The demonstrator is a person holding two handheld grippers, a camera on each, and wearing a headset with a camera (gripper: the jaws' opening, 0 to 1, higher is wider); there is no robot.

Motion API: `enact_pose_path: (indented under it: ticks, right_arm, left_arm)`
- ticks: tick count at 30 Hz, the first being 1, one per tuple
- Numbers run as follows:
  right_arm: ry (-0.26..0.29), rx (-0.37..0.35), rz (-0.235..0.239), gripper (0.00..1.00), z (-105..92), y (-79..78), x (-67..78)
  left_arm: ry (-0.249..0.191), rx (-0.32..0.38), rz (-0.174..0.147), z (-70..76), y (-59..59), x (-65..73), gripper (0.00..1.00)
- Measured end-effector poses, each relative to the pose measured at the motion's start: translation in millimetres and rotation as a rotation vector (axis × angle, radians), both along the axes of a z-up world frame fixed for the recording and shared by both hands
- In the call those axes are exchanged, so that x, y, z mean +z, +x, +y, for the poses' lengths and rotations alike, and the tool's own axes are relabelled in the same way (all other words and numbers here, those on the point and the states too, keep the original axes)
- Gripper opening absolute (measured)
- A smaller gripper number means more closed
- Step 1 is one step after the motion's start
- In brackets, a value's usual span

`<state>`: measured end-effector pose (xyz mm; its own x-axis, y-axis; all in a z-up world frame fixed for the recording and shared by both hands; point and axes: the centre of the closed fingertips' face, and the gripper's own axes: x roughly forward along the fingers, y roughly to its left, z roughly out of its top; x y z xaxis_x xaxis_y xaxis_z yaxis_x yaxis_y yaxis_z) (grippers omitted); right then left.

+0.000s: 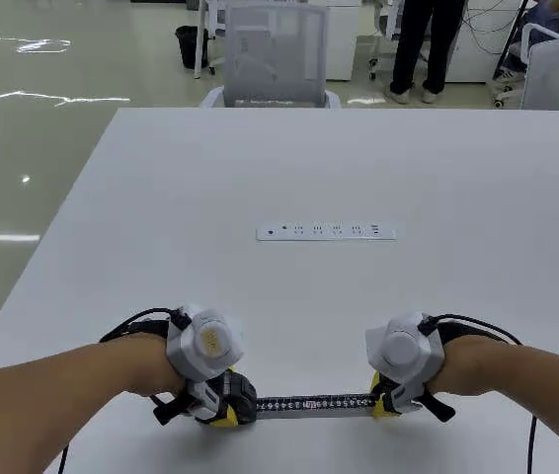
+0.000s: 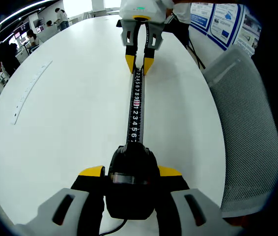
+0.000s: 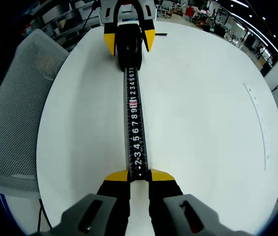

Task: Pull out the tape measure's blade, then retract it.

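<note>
Blade (image 3: 135,123), by table's (image 1: 359,168) near edge: black digits 1–9 in sequence; one red-boxed no. mid-run, too small to read.

left tool (image 1: 222,407): lower left, clamped on case (image 1: 241,397)
right tool (image 1: 383,403): lower right, pinching blade (image 1: 314,403) end
blade: stretched between the tools, low over bench (image 1: 359,158)
power strip (image 1: 326,232): frame centre

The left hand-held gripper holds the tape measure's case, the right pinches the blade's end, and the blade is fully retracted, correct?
Not retracted: the blade is pulled out, stretched between the case in the left hand-held gripper and the right hand-held gripper, as the right gripper view shows. The rest holds.
</note>
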<state>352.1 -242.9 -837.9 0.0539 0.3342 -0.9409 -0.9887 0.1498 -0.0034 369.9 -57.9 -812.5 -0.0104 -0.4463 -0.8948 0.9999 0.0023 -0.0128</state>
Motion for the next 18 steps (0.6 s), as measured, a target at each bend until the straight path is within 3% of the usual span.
enact_pose_path:
  ticks: [18]
  right_arm:
    - [-0.009, -0.012, 0.002, 0.12, -8.5, -1.4, 1.2]
  left_arm:
    - [0.0, 0.002, 0.0, 0.0, 0.3, 0.0, 0.36]
